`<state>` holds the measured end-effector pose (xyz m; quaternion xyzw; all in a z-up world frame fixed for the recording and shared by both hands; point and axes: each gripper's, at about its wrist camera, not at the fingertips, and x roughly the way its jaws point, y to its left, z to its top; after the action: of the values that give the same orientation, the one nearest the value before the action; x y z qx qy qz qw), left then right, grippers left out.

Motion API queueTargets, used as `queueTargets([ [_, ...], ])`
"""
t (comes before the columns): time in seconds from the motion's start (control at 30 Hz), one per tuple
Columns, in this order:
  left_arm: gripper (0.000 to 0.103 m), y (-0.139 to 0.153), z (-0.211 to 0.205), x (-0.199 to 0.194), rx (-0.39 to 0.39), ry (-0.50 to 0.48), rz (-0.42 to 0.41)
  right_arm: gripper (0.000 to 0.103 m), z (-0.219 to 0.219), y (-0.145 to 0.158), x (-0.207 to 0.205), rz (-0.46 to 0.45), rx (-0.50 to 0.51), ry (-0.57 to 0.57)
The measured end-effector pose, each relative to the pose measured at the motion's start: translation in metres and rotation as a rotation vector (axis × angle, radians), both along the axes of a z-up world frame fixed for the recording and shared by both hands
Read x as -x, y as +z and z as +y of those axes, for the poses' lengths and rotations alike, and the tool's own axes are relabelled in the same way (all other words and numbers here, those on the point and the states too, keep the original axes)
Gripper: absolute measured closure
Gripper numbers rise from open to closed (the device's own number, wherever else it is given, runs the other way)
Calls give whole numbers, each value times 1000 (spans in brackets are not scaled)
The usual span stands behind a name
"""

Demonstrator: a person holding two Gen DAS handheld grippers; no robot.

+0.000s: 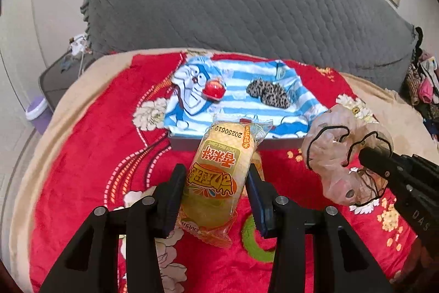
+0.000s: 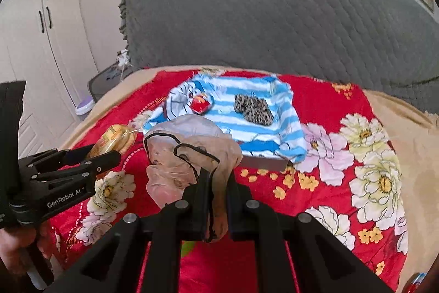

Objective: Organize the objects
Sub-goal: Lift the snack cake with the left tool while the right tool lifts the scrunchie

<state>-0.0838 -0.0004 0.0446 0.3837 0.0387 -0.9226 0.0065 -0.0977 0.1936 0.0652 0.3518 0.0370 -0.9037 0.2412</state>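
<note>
Crinkly yellow snack packet point(image 1: 219, 177) clamped in left gripper point(image 1: 216, 191) jaws, sheer scrunchie point(image 2: 189, 155) pinched in right gripper point(image 2: 218, 199), both hovering near striped tray's point(image 1: 290, 125) front edge, needing gentle lowering inside.

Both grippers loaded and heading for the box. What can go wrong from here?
1. The left gripper pinches the rice cake packet only along its sides; the slick wrapper might slip, or the cake crack.
2. The right gripper holds just a fold of the sheer scrunchie; most of it hangs loose and could snag or pull free.
3. The two grippers are close, both heading to the striped box, which already holds a red item and a leopard scrunchie; they may collide.
</note>
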Motion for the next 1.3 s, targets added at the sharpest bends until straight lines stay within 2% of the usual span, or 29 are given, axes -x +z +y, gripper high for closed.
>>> queueTargets([
  [0.3, 58, 41, 1, -26, 28, 26, 76, 92, 0, 29, -19, 100, 28, 11],
  [0.47, 58, 59, 3, -35, 18, 39, 106, 92, 6, 44, -25, 143, 60, 8],
  [0.77, 58, 70, 13, -32, 18, 42, 133, 92, 16, 60, -28, 196, 97, -10],
  [0.97, 58, 74, 19, -24, 46, 34, 144, 92, 18, 64, -23, 220, 114, -10],
  [1.3, 58, 79, 21, -2, 36, 37, 167, 92, 9, 70, -15, 268, 101, -3],
])
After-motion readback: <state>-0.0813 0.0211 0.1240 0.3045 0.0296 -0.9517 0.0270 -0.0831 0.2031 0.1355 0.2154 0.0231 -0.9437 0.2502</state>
